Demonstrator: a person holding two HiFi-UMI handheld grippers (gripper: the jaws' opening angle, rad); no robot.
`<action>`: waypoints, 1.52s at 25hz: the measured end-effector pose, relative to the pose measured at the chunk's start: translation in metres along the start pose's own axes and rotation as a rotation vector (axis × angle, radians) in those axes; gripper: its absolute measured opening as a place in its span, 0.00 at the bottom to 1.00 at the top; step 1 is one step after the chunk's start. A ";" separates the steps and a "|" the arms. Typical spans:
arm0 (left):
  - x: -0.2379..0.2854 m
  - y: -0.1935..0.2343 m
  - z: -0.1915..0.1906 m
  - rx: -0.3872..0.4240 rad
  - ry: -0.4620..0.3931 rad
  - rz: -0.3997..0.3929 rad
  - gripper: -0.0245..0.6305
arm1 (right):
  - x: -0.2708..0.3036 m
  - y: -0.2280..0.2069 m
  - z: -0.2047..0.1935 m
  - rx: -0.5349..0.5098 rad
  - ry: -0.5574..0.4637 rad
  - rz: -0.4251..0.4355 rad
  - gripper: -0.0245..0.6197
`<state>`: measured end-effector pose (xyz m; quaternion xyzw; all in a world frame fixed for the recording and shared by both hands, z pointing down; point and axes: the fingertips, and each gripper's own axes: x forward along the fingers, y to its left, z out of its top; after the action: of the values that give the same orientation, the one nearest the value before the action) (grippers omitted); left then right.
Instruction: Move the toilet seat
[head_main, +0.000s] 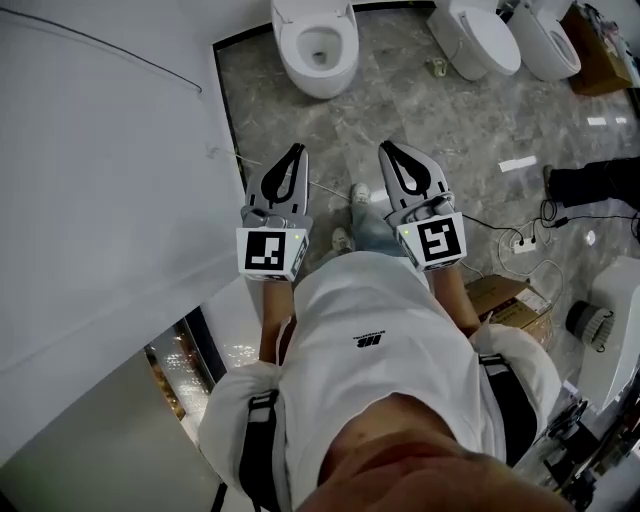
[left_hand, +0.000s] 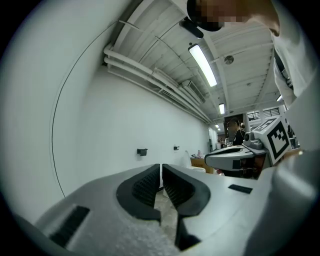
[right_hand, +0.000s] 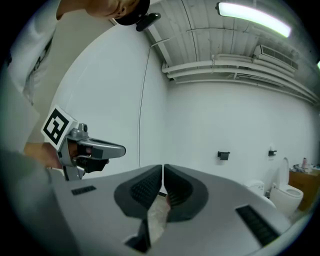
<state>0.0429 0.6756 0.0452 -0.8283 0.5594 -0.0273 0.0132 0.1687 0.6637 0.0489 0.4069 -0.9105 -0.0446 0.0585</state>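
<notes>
A plain white wall (head_main: 100, 180) fills the left side and meets a grey marble floor (head_main: 460, 130) along a dark skirting line. Just right of the wall, the person (head_main: 380, 350) holds the left tool (head_main: 296, 150) level in front of the body, with its marker cube near and its tips pointing toward the far end of the room. Its jaws are pinched together, the ribbed black pads meeting at the tips with nothing between them. Beyond it, at the far edge of the floor near the wall corner, stands a white toilet (head_main: 318, 78). The toilet seat (head_main: 346, 42) lies around the open bowl, well apart from both tools. The right tool (head_main: 386, 148) sits beside the left one, level and pointing the same way, its jaws likewise closed tight and empty. Between the two tools the person's white shoes (head_main: 360, 195) show on the floor. Farther right, at the far side, two more toilets (head_main: 490, 40) stand with their lids down. On the near right a white power strip (head_main: 520, 243) with cables lies on the floor, and a cardboard box (head_main: 512, 298) sits nearer still. Someone else's dark trouser leg (head_main: 595, 183) reaches in from the right edge
</notes>
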 end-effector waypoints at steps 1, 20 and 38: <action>0.003 0.002 -0.002 -0.002 0.005 0.001 0.10 | 0.004 -0.001 0.000 -0.001 0.003 0.001 0.09; 0.109 0.039 -0.020 0.005 0.049 0.054 0.10 | 0.090 -0.078 -0.023 0.043 0.023 0.046 0.09; 0.185 0.048 -0.008 0.028 0.057 0.120 0.10 | 0.143 -0.143 -0.024 0.051 0.016 0.104 0.09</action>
<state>0.0670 0.4860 0.0559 -0.7918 0.6079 -0.0576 0.0105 0.1828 0.4616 0.0646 0.3606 -0.9308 -0.0149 0.0575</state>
